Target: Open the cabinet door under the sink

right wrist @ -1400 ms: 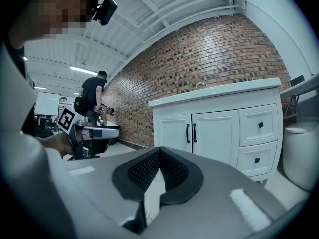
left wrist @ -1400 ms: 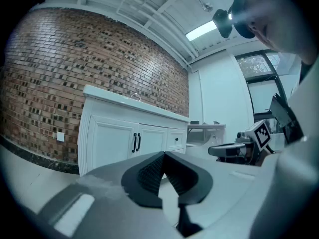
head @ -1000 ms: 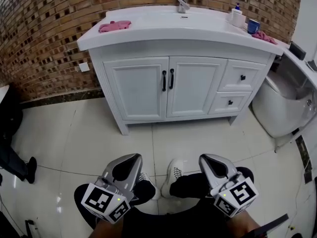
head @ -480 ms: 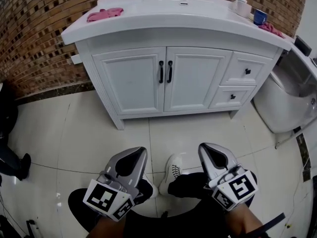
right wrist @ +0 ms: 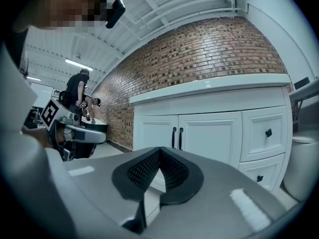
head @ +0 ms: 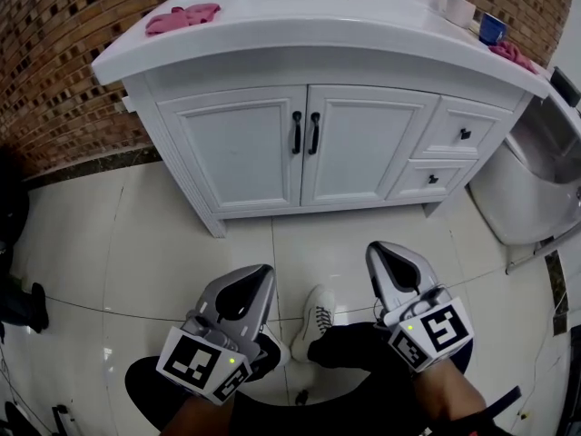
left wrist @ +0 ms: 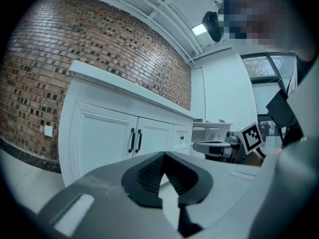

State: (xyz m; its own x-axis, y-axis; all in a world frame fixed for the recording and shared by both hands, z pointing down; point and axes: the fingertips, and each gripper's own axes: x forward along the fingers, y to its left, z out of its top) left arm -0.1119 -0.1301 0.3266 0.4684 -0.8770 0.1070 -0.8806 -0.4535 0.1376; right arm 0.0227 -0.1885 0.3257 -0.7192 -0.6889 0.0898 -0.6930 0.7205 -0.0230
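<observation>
Under the sink [head: 300, 25], well ahead, the cabinet door [head: 363, 143] is closed. Left gripper [head: 252, 284] and right gripper [head: 386, 260] are pinched together, empty; unopened, they could knock its handle [head: 314, 133] or catch the neighbouring one.

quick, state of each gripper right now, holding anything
Left gripper: jaws closed, holding nothing.
Right gripper: jaws closed, holding nothing.
</observation>
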